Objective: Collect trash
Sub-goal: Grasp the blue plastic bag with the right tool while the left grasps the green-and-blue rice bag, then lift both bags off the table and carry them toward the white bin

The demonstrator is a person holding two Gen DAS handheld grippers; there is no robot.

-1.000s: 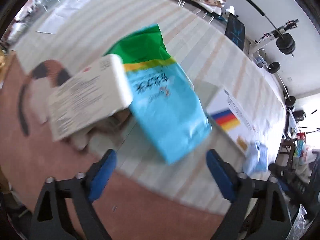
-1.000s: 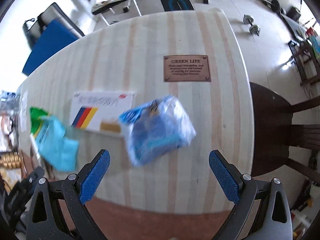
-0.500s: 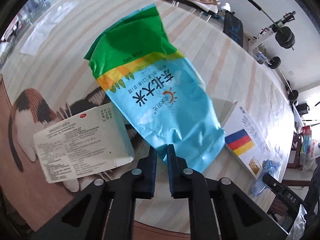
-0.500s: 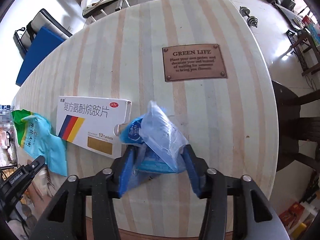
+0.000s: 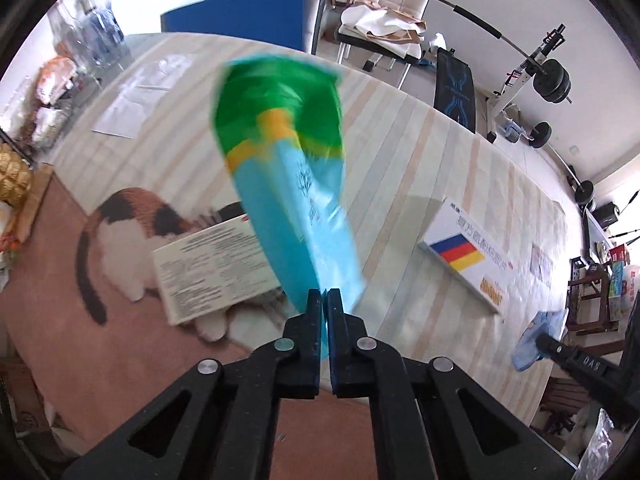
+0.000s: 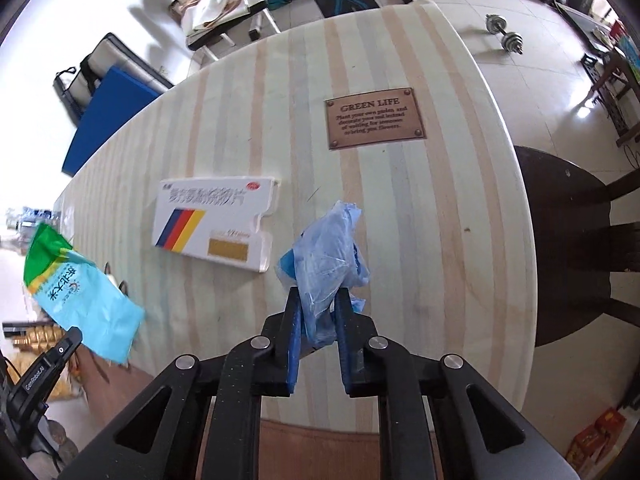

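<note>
You have two grippers, left gripper (image 5: 324,300) and right gripper (image 6: 317,304). Count two bags: one rice bag (image 5: 294,184), one crumpled blue plastic bag (image 6: 326,256). Two medicine boxes: a striped medicine box (image 6: 212,224) and a text-covered medicine box (image 5: 212,268). One brown plaque (image 6: 374,118).

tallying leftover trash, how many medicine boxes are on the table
2: the striped medicine box lies flat mid-table; the text-covered medicine box lies on the cat mat behind the held rice bag. More may be hidden.
</note>
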